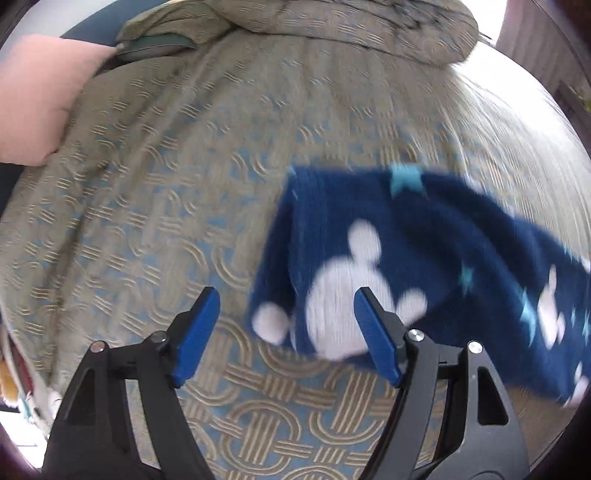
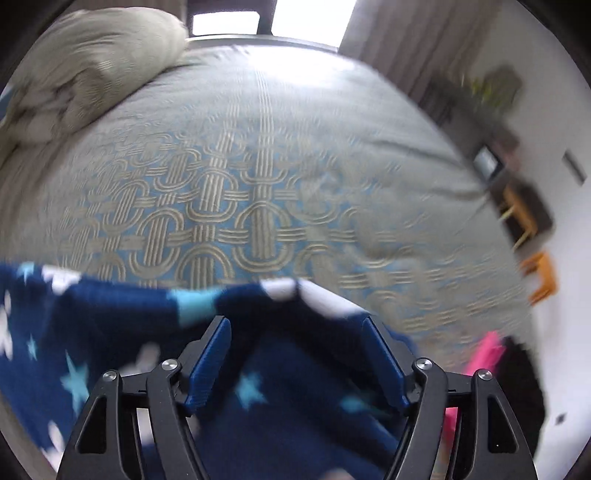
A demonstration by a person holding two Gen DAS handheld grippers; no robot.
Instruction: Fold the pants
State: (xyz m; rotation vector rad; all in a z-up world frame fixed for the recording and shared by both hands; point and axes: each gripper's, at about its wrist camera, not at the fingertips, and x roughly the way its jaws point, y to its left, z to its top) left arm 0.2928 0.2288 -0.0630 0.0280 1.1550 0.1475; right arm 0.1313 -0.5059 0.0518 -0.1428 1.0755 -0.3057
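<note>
The pants [image 1: 424,258] are dark blue fleece with white mouse-head shapes and light blue stars. They lie on the patterned bedspread [image 1: 166,184], to the right in the left wrist view. My left gripper [image 1: 287,295] hovers open over their left end, its right finger in front of the cloth and its left finger over bare bedspread. In the right wrist view the pants [image 2: 110,332] fill the lower left and run beneath my right gripper [image 2: 295,322]. That gripper is open too, with its blue pads apart above the cloth. Both pictures are blurred.
A bunched duvet [image 1: 332,26] lies at the head of the bed, with a pink pillow [image 1: 37,96] to its left. The bed's right edge drops off toward an orange stool [image 2: 539,277], dark furniture and a pink item [image 2: 484,354] on the floor.
</note>
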